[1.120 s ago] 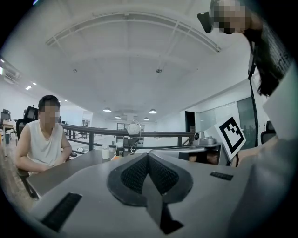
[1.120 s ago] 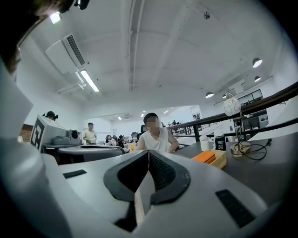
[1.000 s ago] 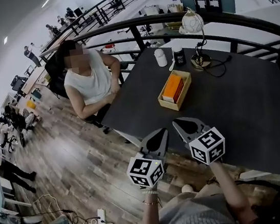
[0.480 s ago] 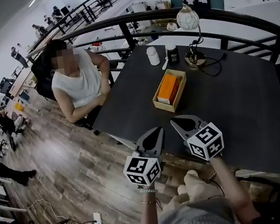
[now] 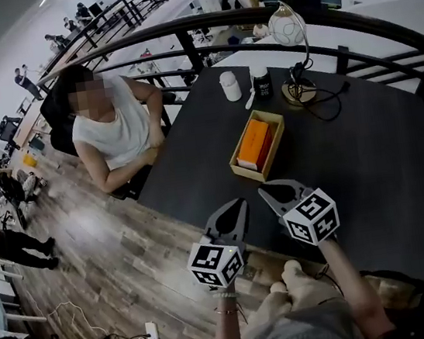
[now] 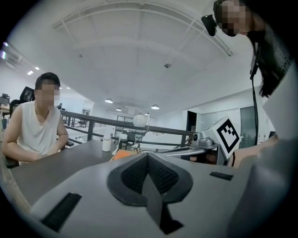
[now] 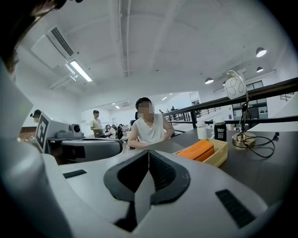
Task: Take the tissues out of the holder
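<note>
A wooden holder (image 5: pixel 274 150) stands mid-table with an orange tissue pack (image 5: pixel 253 142) inside it. Both grippers hover at the table's near edge, well short of the holder. My left gripper (image 5: pixel 239 202) is shut with nothing in it, and so is my right gripper (image 5: pixel 264 190) beside it. In the right gripper view the shut right gripper (image 7: pixel 148 153) points toward the tissue pack (image 7: pixel 198 149) in its holder (image 7: pixel 220 156), ahead to the right. In the left gripper view the shut left gripper (image 6: pixel 147 156) has a corner of the orange pack (image 6: pixel 122 155) just above it.
A globe desk lamp (image 5: pixel 289 30) with a trailing cable, a white bottle (image 5: pixel 230 86) and a dark jar (image 5: pixel 263 84) stand at the table's far edge. A person in a white top (image 5: pixel 112 128) sits at the left side. A black railing (image 5: pixel 349 28) runs behind the table.
Both grippers stay shut side by side at the near table edge. The head camera has shifted a little, so the table sits slightly differently in view.
</note>
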The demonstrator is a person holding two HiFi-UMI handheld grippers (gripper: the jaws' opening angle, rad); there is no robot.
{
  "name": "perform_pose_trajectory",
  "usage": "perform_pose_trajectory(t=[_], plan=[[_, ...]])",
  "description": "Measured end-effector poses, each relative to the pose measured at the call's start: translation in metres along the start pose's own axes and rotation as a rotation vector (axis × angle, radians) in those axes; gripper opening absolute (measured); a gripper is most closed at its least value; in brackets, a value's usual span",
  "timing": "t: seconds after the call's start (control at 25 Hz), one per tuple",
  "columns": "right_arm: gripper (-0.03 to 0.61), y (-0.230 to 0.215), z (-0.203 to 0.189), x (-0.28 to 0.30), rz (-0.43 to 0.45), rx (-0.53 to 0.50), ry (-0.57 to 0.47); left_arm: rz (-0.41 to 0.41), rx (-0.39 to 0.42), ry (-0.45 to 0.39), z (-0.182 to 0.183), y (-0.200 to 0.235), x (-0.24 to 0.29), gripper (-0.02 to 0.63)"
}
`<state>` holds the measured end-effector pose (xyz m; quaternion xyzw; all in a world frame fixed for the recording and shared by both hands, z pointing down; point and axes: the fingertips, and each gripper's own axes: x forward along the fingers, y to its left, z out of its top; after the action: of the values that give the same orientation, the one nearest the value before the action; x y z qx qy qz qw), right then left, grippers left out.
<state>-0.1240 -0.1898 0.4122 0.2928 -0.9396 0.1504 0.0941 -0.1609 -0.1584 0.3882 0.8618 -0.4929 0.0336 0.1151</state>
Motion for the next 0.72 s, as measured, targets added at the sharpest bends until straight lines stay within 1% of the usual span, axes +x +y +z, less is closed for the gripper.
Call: perform_pose_trajectory(t=[0.16,0.44,0.64,0.68,0.72], plan=[[0.014,-0.017,0.000,0.009,-0.005,0.004,0.033,0.019,-0.017,0.003,0.002,0.011,0.014,0.008],[0.015,-0.043,-0.007,0.036,0.025,-0.022,0.149,0.030,-0.045,0.038,-0.009,0.037,0.039,0.008],[0.017,-0.061,-0.015,0.060,0.017,-0.097,0.233,0.027,-0.045,0.060,-0.018,0.054,0.051,0.008],[0.022,-0.064,-0.016,0.065,0.015,-0.112,0.247,0.023,-0.042,0.063,-0.019,0.057,0.054,0.008],[0.045,-0.066,-0.016,0.070,0.015,-0.125,0.261,0.020,-0.038,0.066,-0.020,0.059,0.056,0.008]])
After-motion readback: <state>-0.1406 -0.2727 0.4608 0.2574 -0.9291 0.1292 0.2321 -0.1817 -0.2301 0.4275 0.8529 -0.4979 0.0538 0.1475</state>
